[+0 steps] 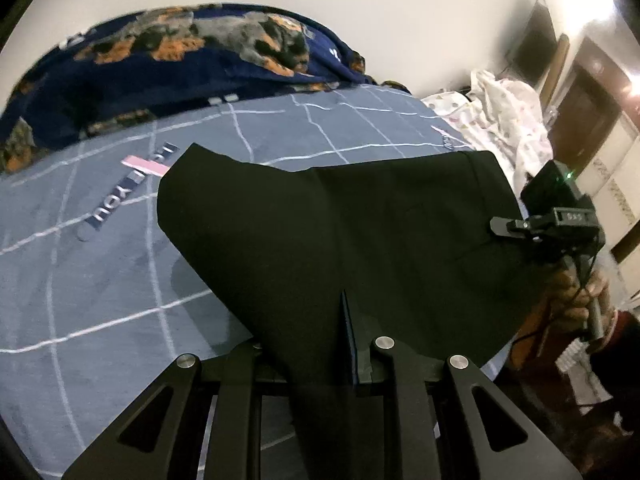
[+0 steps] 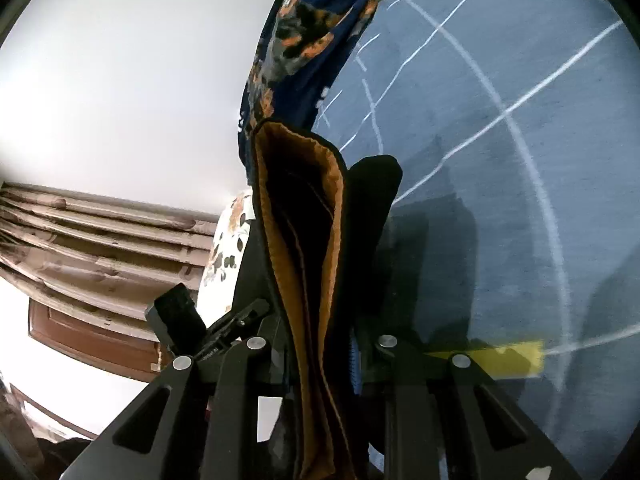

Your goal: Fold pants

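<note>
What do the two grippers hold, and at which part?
Both are shut on the black pants: the left gripper on an edge, the right gripper on the orange-lined waistband.

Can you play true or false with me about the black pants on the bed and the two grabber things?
1. The pants are black. True.
2. The left gripper has its jaws wide open with nothing between them. False: they are shut on the pants' cloth.
3. The bed sheet is blue-grey with white lines. True.
4. The pants' inside lining is bright green. False: the right wrist view shows an orange-brown lining.
5. The right gripper holds the pants. True.
6. The blanket at the far end of the bed is plain white. False: it is dark blue with an orange and grey pattern.
</note>
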Motion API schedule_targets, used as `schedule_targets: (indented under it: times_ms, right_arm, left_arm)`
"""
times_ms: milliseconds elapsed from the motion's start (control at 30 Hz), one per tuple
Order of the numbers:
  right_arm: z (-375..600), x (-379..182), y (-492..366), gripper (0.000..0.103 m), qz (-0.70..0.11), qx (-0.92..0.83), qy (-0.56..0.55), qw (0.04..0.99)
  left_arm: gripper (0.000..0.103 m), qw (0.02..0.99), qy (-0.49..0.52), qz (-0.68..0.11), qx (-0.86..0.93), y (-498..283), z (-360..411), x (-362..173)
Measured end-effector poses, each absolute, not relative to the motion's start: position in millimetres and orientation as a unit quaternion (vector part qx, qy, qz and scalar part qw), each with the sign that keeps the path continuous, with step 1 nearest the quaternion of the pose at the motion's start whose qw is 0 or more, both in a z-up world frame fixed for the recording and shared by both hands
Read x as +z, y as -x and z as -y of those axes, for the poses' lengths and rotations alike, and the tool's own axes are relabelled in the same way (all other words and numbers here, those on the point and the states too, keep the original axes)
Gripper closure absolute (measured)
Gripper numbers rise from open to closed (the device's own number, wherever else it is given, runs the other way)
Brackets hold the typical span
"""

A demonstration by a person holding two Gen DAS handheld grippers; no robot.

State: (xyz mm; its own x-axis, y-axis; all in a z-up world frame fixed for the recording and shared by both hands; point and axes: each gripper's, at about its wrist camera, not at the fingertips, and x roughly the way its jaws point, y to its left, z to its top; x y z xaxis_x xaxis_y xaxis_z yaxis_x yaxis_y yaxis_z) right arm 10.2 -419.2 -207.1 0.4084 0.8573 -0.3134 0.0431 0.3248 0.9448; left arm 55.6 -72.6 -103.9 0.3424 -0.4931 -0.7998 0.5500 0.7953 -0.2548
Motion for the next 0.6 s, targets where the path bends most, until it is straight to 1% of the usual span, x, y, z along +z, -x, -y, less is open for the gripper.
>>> schedule_targets:
  times_ms: [233,600]
  right_arm:
    - [398,-204,-19,0.083,-0.457,0.305,-0.501,0.669]
    - [375,-203,-32,0.082,-0.459,0.311,-0.509,0.658]
  left_arm:
    - [0.085,0.835,-0.057,-0.462,-0.295,-54,59,-97]
    - [0.085,0.85,-0.061,-0.449,-0.27,-59,37,-88]
